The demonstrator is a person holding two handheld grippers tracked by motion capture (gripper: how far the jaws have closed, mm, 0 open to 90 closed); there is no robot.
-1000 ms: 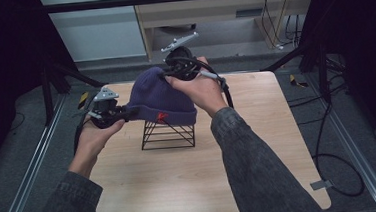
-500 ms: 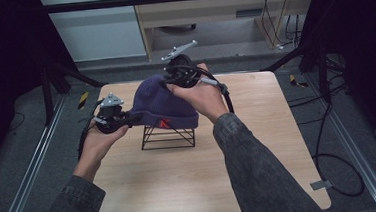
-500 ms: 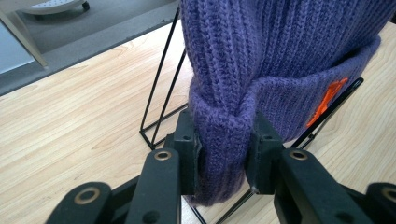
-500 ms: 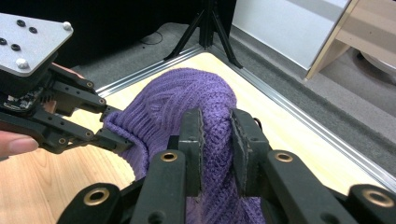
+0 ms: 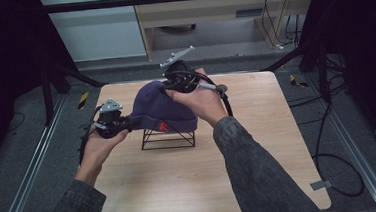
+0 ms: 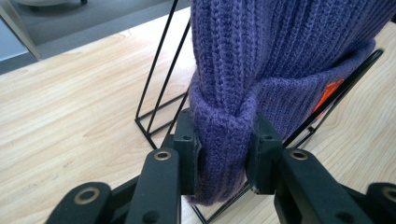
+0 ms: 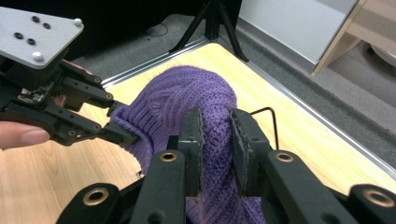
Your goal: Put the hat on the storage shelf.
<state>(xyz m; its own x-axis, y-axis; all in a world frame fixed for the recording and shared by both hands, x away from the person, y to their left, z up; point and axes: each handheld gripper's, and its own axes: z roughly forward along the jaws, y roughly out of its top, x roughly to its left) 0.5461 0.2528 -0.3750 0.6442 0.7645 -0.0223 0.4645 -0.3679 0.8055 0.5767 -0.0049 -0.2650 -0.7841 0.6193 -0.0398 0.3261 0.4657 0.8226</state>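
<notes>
Nearest the person, the left gripper (image 5: 111, 122) pinches the folded cuff of the hat (image 5: 162, 108) at its left end; in the left gripper view the jaws press a thick roll of purple knit (image 6: 223, 140) between them, with the black wire of the stand (image 6: 154, 93) running up just behind. The cuff here hangs low, near the stand's base bars, and the orange tag (image 6: 330, 92) sits further along the brim, toward the person's right.

Beyond it, the stand (image 5: 168, 138) rests on the table (image 5: 259, 156) with the hat draped over its top. The hat's long axis runs from the left gripper at the low near-left end up and away to the crown at the far right (so the two grips sit at opposite ends of it).

Farthest, the right gripper (image 5: 173, 81) is clamped on the crown: in the right gripper view its jaws squeeze a ridge of knit (image 7: 215, 140), a bent wire tip of the stand (image 7: 266, 116) pokes out just to the side, and the left gripper (image 7: 116, 133) shows across the hat at the cuff.

The coming move looks like seating the hat on the stand, and it turns on the cuff end: the brim lies below and in front of the left jaws, so the left hand is better placed to draw it down, with the right steadying the crown over the wire.
</notes>
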